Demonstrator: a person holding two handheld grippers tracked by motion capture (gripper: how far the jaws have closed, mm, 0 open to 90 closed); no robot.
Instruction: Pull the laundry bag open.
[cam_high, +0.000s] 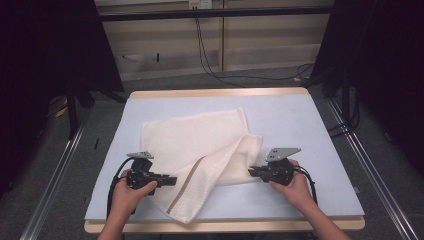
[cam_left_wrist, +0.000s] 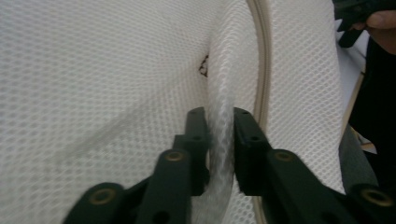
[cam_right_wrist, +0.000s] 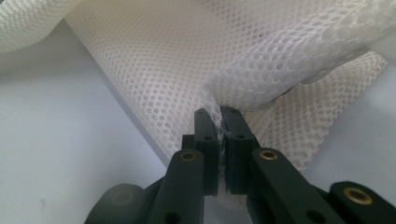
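Observation:
A white mesh cloth (cam_high: 200, 140) lies loosely folded on the pale blue table top (cam_high: 300, 115), one corner hanging toward the front edge. My left gripper (cam_high: 172, 180) sits at the cloth's left flap. In the left gripper view, its jaws (cam_left_wrist: 220, 116) stand a little apart around an upright fold of the mesh (cam_left_wrist: 140, 70) beside a beige hem (cam_left_wrist: 264, 70), not pinching it. My right gripper (cam_high: 251, 171) is at the cloth's right edge. Its jaws (cam_right_wrist: 218, 114) are shut on a thin pinch of the mesh (cam_right_wrist: 187, 60), which is bunched up just above them.
The table has a wooden rim (cam_high: 220, 93), with bare surface to the right of the cloth and behind it. Black cables (cam_high: 210, 65) run across the floor beyond it. Metal rails (cam_high: 55, 170) flank both sides. The other hand (cam_left_wrist: 380, 21) shows at the left gripper view's top right.

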